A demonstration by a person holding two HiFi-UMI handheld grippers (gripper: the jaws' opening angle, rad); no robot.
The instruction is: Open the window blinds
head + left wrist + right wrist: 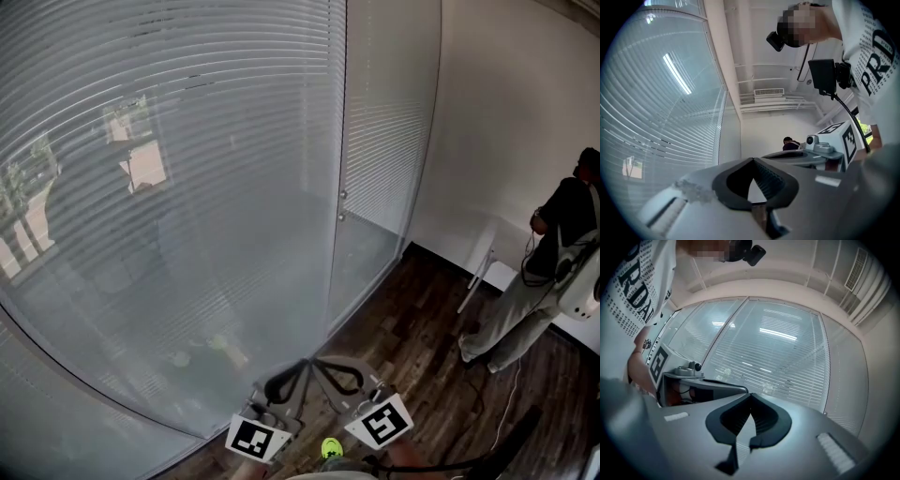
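Currently: your left claw [752, 160] pinched shut, empty; right claw [751, 394] likewise, both short of the blinds [169, 187]. Risk: you may bump the slats, since closed claws catch no control.

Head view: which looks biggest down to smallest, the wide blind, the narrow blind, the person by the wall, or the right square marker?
1. Wide grey slatted blind.
2. Narrow grey slatted blind.
3. Person in a dark top, farther off, so looks smaller.
4. Black-and-white square marker, close to the camera.
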